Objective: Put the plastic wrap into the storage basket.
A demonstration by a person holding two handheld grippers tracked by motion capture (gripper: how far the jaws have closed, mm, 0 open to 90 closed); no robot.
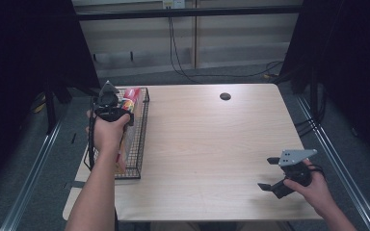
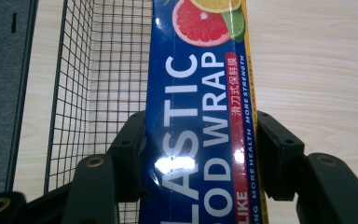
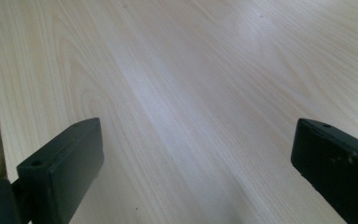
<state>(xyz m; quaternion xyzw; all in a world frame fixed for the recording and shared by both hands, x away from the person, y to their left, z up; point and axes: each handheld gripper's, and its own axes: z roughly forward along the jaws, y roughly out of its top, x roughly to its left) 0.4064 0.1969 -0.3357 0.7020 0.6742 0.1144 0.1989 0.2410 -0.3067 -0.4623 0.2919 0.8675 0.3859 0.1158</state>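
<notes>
- The long blue cardboard box of plastic food wrap (image 2: pixel 200 116) is located in the black wire-mesh basket (image 1: pixel 142 139) at the left edge of the light wooden table (image 1: pixel 212 144).
- The left hand-held gripper (image 2: pixel 200 154) is seen clamped on the box, one black jaw against each long side face.
- The long axis of the box is seen running straight ahead between the jaws and parallel to the long side of the basket.
- The right hand-held gripper (image 1: pixel 269 173) is held with its jaws wide apart and with nothing between them, over bare table near the right front corner, well apart from the basket.
- The left hand is judged the nearer; a lift along or above the basket wall would be expected to clear the mesh.
</notes>
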